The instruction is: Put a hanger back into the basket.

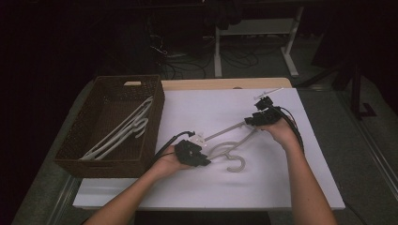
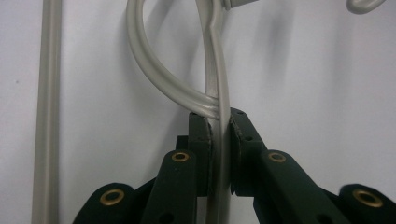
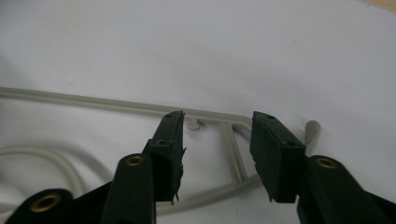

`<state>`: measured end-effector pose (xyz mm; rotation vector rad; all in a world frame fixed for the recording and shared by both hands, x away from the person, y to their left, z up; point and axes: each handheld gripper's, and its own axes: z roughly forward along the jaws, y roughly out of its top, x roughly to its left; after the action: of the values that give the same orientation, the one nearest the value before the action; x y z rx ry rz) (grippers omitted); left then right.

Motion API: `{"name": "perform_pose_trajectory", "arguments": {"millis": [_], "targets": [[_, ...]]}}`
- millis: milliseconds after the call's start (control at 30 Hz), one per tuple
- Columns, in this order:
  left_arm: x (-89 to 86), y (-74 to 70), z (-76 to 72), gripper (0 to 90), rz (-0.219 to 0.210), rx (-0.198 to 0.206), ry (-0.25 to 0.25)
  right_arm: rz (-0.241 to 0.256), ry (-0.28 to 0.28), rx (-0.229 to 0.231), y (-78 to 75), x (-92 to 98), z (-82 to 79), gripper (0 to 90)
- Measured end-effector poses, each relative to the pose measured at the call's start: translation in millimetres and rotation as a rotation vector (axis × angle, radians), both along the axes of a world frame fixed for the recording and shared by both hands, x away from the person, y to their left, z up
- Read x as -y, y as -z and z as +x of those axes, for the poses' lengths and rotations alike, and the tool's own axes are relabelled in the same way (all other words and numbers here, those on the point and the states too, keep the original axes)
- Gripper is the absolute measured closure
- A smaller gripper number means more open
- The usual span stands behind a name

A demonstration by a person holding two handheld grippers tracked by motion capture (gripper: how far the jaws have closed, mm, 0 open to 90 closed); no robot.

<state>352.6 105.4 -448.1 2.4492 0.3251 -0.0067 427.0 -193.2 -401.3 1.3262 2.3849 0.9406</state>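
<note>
A: While the left gripper (image 1: 199,157) sits near the front left of the white desk (image 1: 206,187), its jaws are pressed onto the grey plastic hanger (image 1: 230,152), pinching one of its curved bars between the pads, as the left gripper view shows

B: Where does that hanger lie?

A: On the white sheet in the middle of the desk, between the two hands. Its hook (image 1: 238,165) curls toward the person's side, and a long straight bar runs from just beside the left gripper up toward the right gripper (image 1: 258,117)

B: And the right gripper?

A: Its jaws are spread. In the right gripper view they stand apart over the far end of the hanger, with a short cross strut (image 3: 236,154) showing in the gap between them. Whether the pads touch the plastic there, I cannot tell

B: Anything else on the desk?

A: A dark woven basket (image 1: 80,140) stands at the left edge, well apart from the right hand and near the left one. Inside it lie more pale hangers (image 1: 124,129), leaning from the near left corner toward the far right wall

B: And the arms?

A: Both forearms come in from the bottom, the left hand (image 1: 168,164) wrapped around its gripper, the right hand (image 1: 280,131) behind its own, with a black cable (image 1: 295,131) trailing along the wrist
</note>
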Motion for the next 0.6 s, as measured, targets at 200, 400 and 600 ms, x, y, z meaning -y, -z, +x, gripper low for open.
{"name": "perform_pose_trajectory", "arguments": {"millis": [200,400,600], "targets": [[-3.1,-5.7,0.5,81.9,-0.016,0.002,-0.025,0.029,-0.003,0.057,-11.6,13.9,-30.3,37.3],[-8.9,-11.8,1.2,81.9,-0.044,-0.005,-0.076,0.035,-0.017,0.104,-14.3,27.8,-62.3,30.1],[-11.5,-22.9,0.9,81.9,-0.061,-0.025,-0.106,0.059,-0.035,0.128,-1.5,26.9,-90.0,19.1]]}}
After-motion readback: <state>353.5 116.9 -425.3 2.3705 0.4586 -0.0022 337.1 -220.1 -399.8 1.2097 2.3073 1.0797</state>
